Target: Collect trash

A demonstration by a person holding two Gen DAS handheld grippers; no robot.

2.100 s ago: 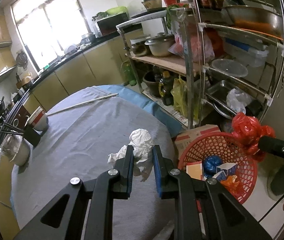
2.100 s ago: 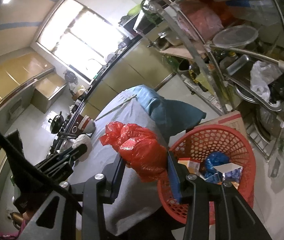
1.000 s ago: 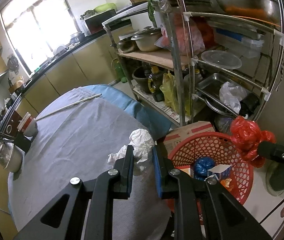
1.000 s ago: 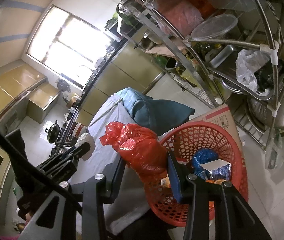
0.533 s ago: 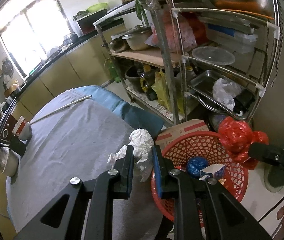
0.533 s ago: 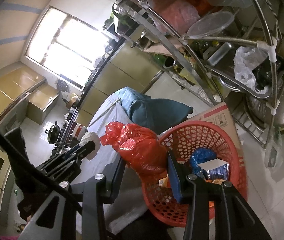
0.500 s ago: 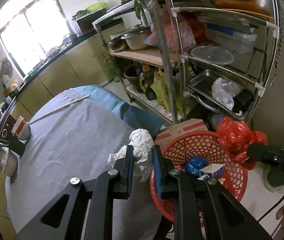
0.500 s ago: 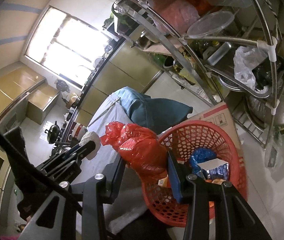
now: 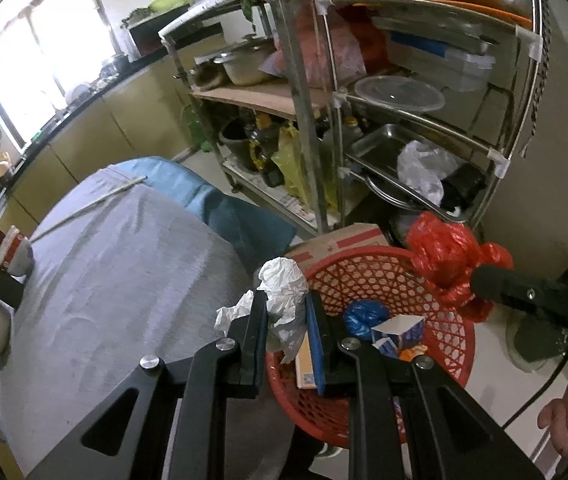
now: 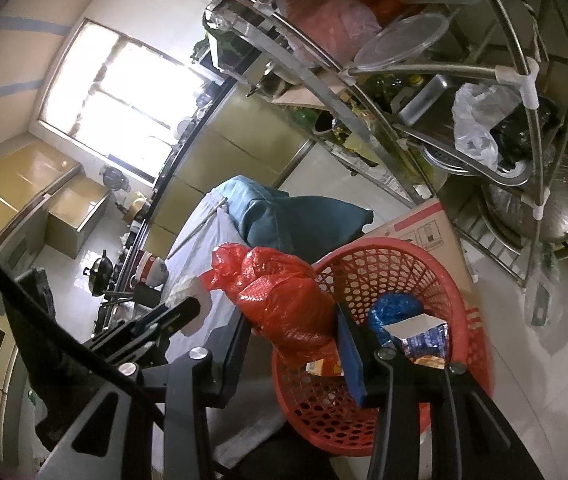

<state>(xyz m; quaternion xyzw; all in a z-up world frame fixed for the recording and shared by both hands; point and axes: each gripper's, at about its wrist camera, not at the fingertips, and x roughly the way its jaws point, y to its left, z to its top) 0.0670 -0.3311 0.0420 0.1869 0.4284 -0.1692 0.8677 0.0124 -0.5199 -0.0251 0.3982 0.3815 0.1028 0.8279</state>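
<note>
In red basket [image 9: 436, 280]: blue bag [image 9: 365, 315], carton [image 9: 398, 330]. Left tongs [image 9: 284, 316] pinch tissue [image 9: 284, 288]; right tongs [image 10: 292, 320] pinch red bag [image 10: 284, 296].

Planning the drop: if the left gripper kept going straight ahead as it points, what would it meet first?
Probably the near rim of the red basket; the left gripper, clamping crumpled white paper, points there, though depth is uncertain.

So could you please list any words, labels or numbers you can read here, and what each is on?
No text is legible.
Cardboard box: printed handling symbols and small print, too small to read.
Small carton in the red basket: blue print, blurred.
Flat packet in the basket: label, unreadable.
</note>
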